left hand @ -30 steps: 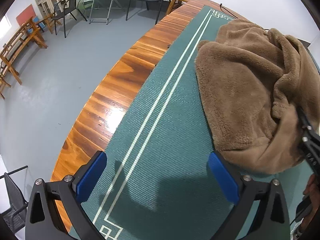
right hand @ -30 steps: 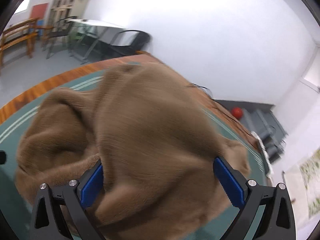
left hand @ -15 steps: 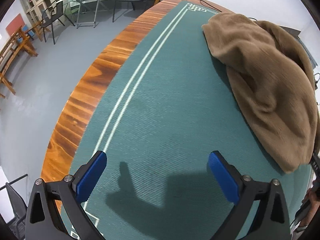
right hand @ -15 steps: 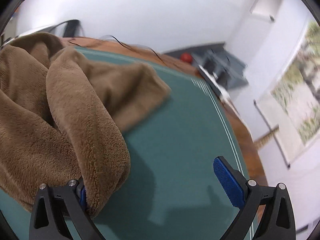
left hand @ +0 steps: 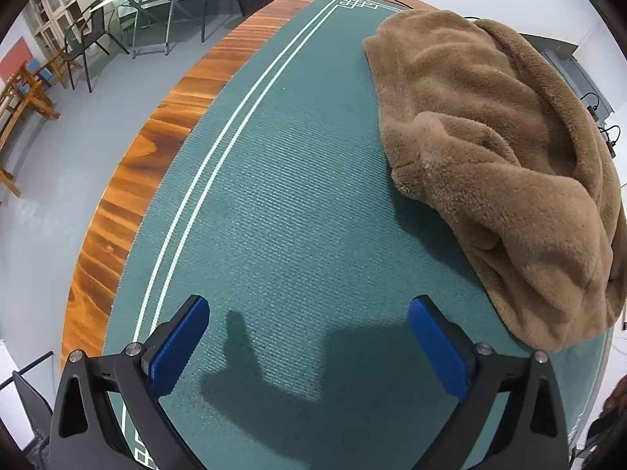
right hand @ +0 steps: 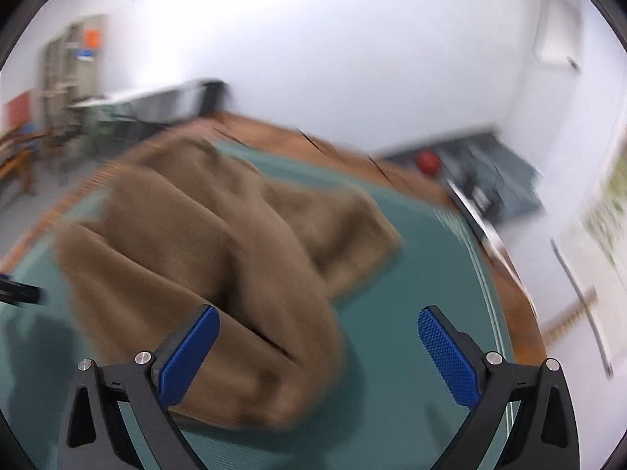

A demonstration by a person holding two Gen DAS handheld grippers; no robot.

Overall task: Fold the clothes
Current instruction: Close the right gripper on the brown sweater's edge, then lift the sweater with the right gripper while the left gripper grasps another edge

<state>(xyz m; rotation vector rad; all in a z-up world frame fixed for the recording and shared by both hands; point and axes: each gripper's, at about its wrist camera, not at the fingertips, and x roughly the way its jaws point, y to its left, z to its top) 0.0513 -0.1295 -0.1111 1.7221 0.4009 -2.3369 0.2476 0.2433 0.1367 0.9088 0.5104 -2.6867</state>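
**One Garment, Crumpled, Both Tongs Spread**

Where the green mat (left hand: 298, 203) covers the wooden surface (left hand: 156, 145), one brown fleece garment (left hand: 505, 164) lies bunched in thick folds on the mat's right part. Its pile is plush and uniformly tan. The left tongs (left hand: 309, 348) hover over bare mat, spread and empty. The right tongs (right hand: 317, 352) are likewise spread, with the garment's near fold lying between and beneath the two blue pads (right hand: 188, 356); this view is motion-blurred.
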